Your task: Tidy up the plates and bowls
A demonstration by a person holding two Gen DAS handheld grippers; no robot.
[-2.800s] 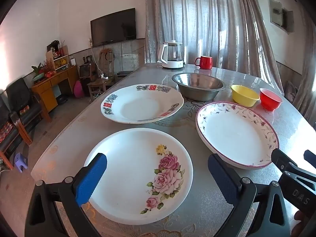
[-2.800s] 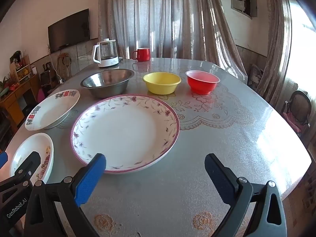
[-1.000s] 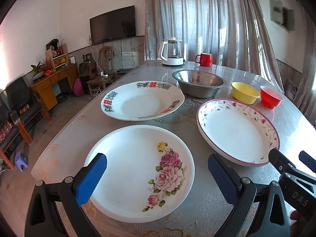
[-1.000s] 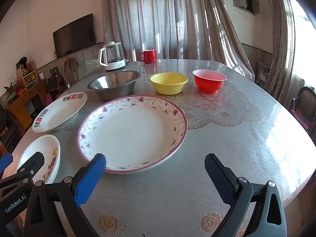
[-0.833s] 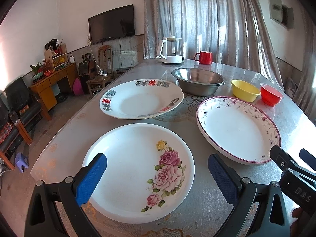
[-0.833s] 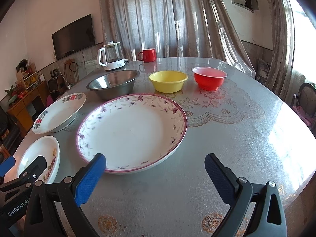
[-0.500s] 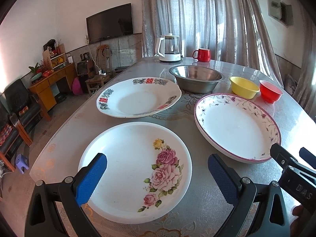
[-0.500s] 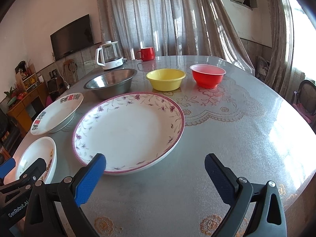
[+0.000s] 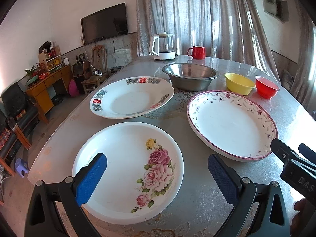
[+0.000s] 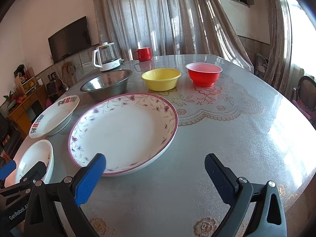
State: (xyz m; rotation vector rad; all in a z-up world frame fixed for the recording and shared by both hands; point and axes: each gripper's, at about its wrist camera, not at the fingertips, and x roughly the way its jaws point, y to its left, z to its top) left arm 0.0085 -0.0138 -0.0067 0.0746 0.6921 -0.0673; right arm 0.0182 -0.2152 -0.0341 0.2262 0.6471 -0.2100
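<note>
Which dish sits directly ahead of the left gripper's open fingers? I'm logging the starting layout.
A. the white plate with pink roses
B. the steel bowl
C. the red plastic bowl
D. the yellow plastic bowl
A: in the left wrist view the white plate with pink roses lies right ahead of the open left gripper, with the bowls far behind.

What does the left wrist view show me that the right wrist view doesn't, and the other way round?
Only the left wrist view: the whole white rose-printed plate and its flowers. Only the right wrist view: the bare right part of the lace-patterned table. Both: the purple-rimmed floral plate, the red-character plate, the steel bowl, the yellow bowl and the red bowl.
</note>
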